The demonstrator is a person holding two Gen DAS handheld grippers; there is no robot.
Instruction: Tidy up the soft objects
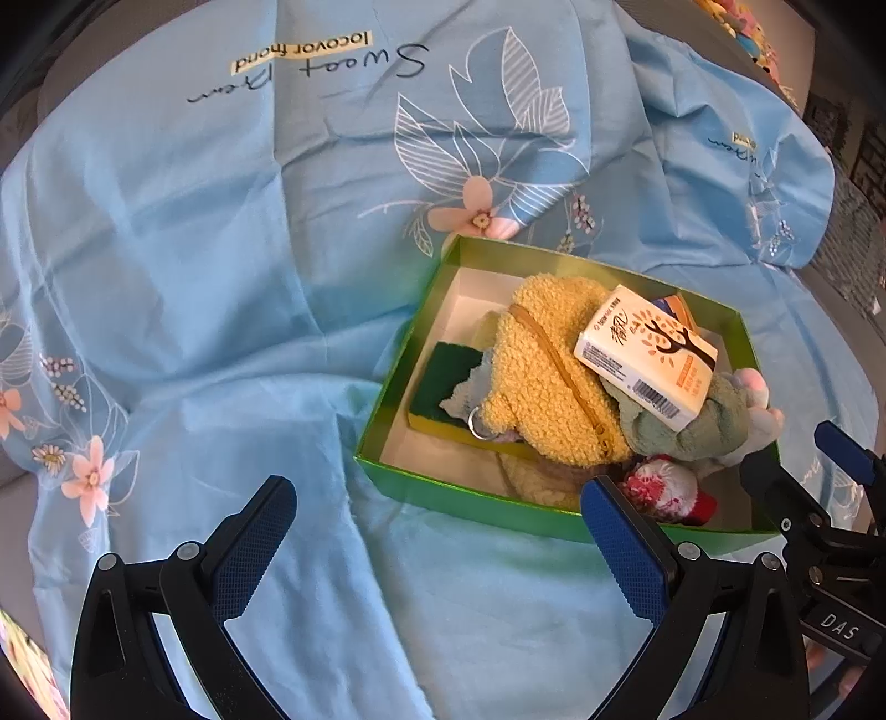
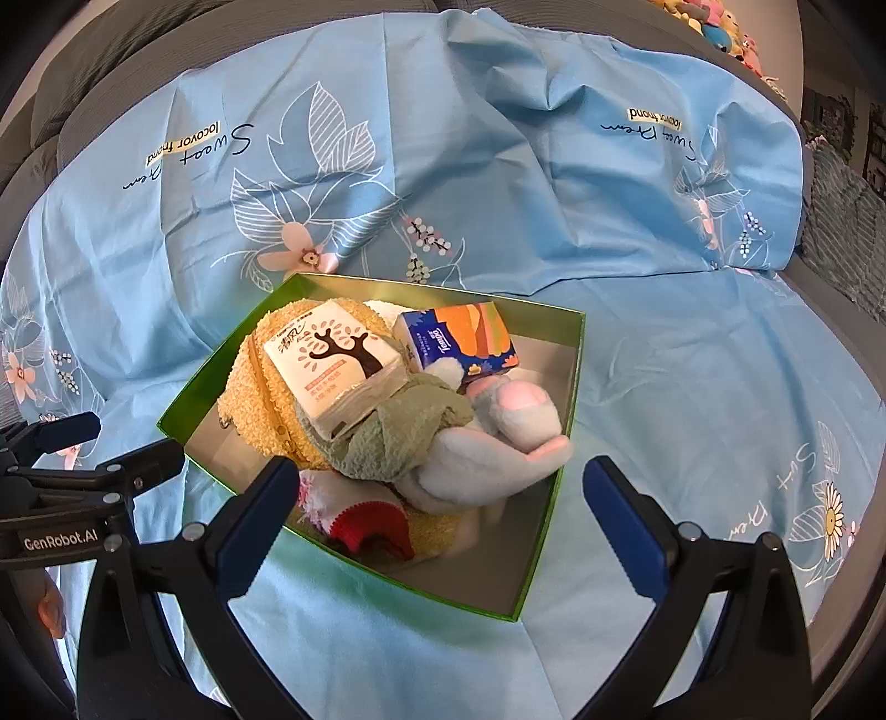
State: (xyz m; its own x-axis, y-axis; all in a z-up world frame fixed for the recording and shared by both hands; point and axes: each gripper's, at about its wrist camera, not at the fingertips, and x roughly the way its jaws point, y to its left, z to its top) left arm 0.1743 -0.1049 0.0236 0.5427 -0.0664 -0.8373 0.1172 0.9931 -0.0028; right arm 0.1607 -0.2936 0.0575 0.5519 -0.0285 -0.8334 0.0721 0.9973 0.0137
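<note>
A green box sits on the blue sheet and holds soft things: a fuzzy yellow pouch, a white tissue pack with a tree print, a blue-orange Tempo tissue pack, a green cloth, a grey plush, a red-white sock and a green-yellow sponge. My left gripper is open and empty, just in front of the box's near wall. My right gripper is open and empty over the box's near edge.
A wrinkled light-blue floral sheet covers the surface. Grey sofa cushions rise behind it. Colourful plush toys lie at the far right corner.
</note>
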